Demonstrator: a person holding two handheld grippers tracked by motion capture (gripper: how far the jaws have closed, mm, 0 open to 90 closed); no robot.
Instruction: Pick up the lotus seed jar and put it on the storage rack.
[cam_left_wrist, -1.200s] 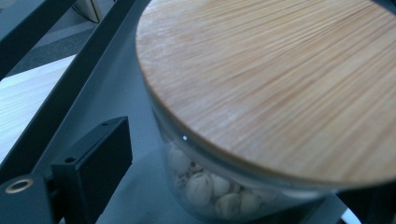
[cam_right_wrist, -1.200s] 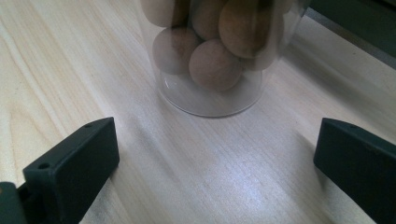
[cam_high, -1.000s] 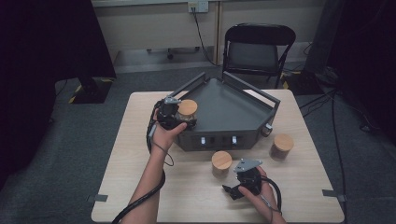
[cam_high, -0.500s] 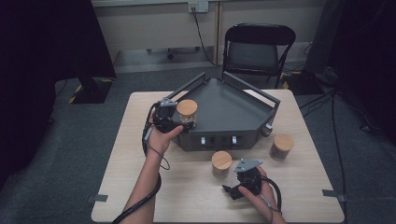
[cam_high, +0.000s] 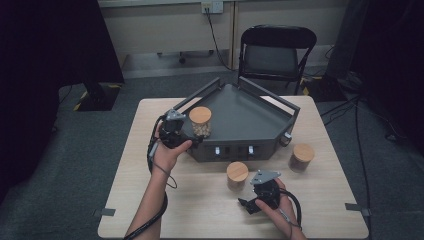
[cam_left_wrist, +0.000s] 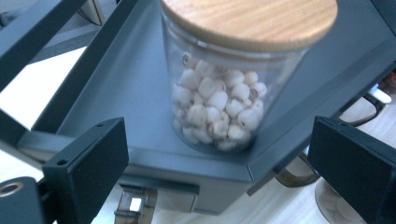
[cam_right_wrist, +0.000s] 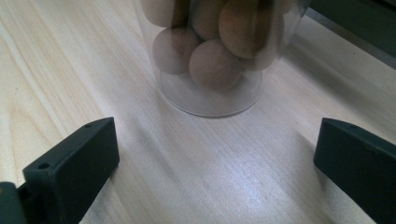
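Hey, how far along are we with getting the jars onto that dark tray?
One jar of pale seeds already stands on the dark tray, with the left claw open, its pads clear of the glass. In hand: the right claw is open and aimed at the jar of brown balls on the table. That jar and a third jar probably remain to load.

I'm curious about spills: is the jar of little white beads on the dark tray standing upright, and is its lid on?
Upright and lidded. The jar stands on its base on the tray, wooden lid level on top.
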